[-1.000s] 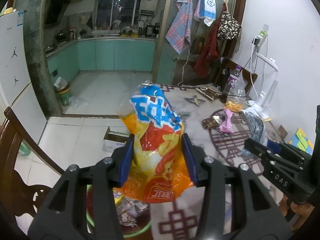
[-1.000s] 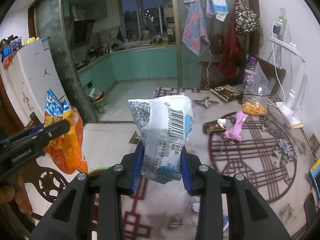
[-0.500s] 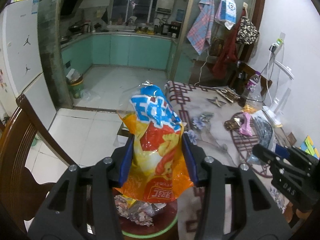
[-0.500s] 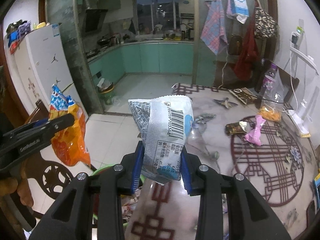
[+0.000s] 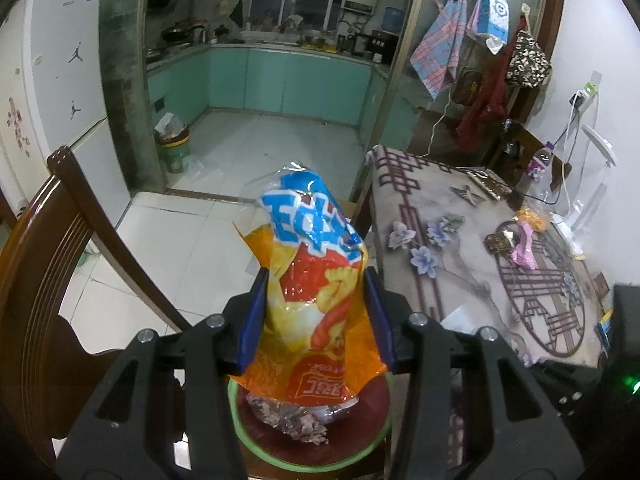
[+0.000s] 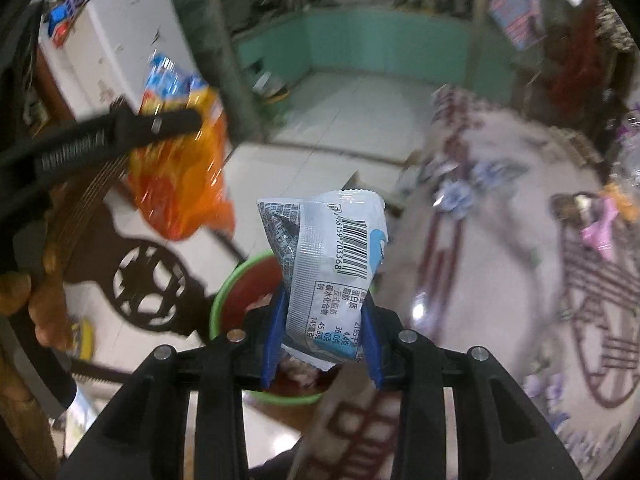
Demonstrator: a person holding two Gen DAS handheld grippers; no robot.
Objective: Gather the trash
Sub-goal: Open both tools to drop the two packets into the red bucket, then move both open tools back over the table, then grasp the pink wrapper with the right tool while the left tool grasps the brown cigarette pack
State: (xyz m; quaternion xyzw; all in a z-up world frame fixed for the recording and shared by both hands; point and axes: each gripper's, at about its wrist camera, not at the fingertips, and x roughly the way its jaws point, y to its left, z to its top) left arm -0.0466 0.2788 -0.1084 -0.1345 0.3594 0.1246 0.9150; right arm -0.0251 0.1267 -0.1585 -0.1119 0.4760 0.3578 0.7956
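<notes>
My left gripper (image 5: 315, 276) is shut on an orange and blue chip bag (image 5: 316, 240), which stands upright above a green-rimmed red bin (image 5: 248, 440) with crumpled wrappers inside. In the right wrist view, my right gripper (image 6: 323, 298) holds a white wrapper with a barcode (image 6: 332, 248) between its blue pads over the same bin (image 6: 224, 292). Its jaws are opening, but the pads still touch the wrapper. The chip bag (image 6: 184, 184) hangs at the upper left, clamped by the left gripper's fingers (image 6: 160, 130).
A table with a patterned cloth (image 5: 460, 280) lies to the right, with a pink wrapper (image 5: 524, 248) and a brown wrapper (image 5: 498, 242) on it. A wooden chair (image 5: 52, 264) stands to the left of the bin. A person's hand (image 6: 24, 300) grips the left gripper's handle.
Both grippers have moved left off the table and lower, with their bags still in them. The bin now lies right below both. The right view has tipped downward and is blurred.
</notes>
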